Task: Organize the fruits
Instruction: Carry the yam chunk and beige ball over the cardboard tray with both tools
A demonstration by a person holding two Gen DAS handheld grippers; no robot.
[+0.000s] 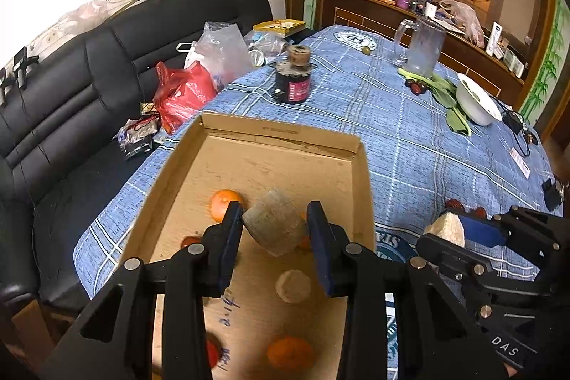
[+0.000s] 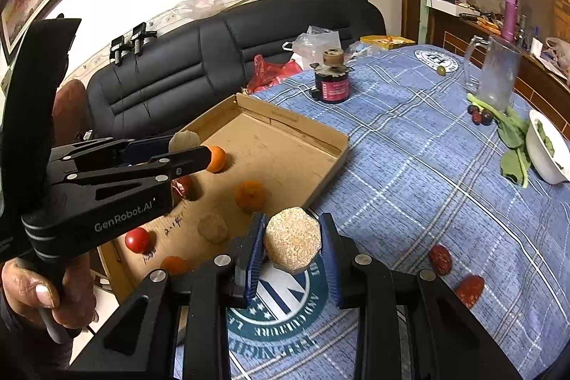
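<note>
A shallow cardboard box (image 1: 363, 173) (image 2: 331, 148) lies on the blue plaid tablecloth. It holds oranges (image 1: 224, 203) (image 2: 249, 194), a small red fruit (image 2: 138, 239) and a beige chunk (image 1: 293, 285) (image 2: 212, 227). My left gripper (image 1: 274, 230) (image 2: 188, 148) is shut on a beige cylindrical chunk (image 1: 274, 227) above the box. My right gripper (image 2: 292, 248) (image 1: 459, 230) is shut on another beige round chunk (image 2: 292, 243) (image 1: 447, 228), above the cloth just right of the box.
Red dates (image 2: 440, 259) (image 1: 454, 203) lie on the cloth right of the box. Farther back stand a black can (image 1: 293, 81), a glass mug (image 1: 424, 47), a white bowl (image 1: 477, 98) with greens, and dark fruits (image 2: 479, 114). A black sofa (image 1: 71, 88) with bags is on the left.
</note>
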